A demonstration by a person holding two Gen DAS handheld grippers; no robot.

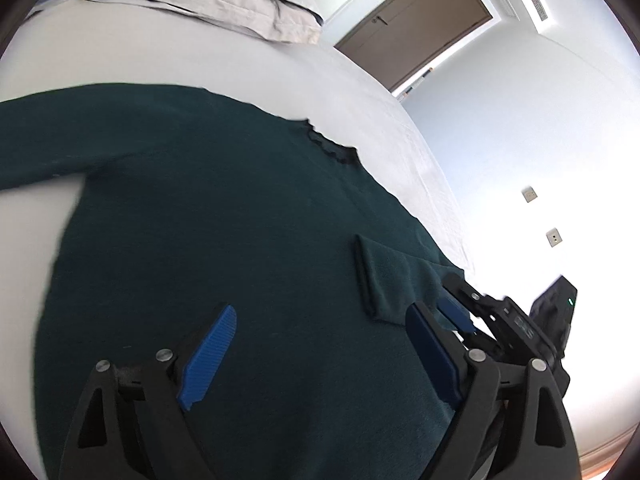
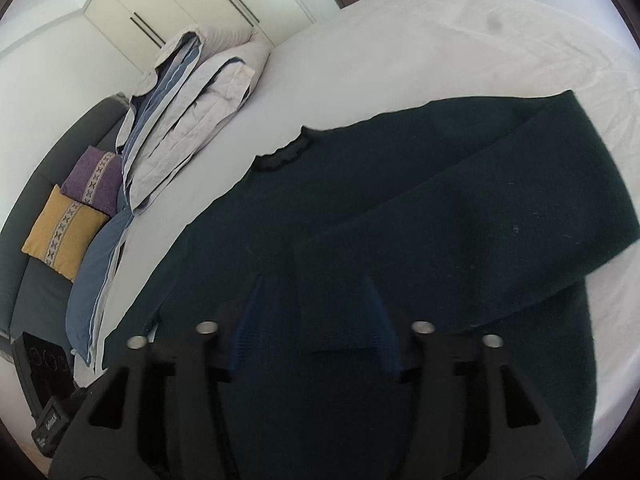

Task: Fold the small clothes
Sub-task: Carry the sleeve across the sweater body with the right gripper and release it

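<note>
The left tongs (image 1: 320, 344) hover spread apart, grasping nothing, over the dark green sweater (image 1: 224, 216) lying flat on the white bed (image 1: 224, 60). The right tongs (image 2: 316, 320) gape over its folded-in sleeve (image 2: 460, 216).

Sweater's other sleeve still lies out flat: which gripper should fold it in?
Probably left. The left gripper is open over the sweater on the side where the unfolded sleeve runs off. The right gripper hovers by the folded sleeve.

Bright daylight, blown-out wall, fisheye-warped edges
</note>
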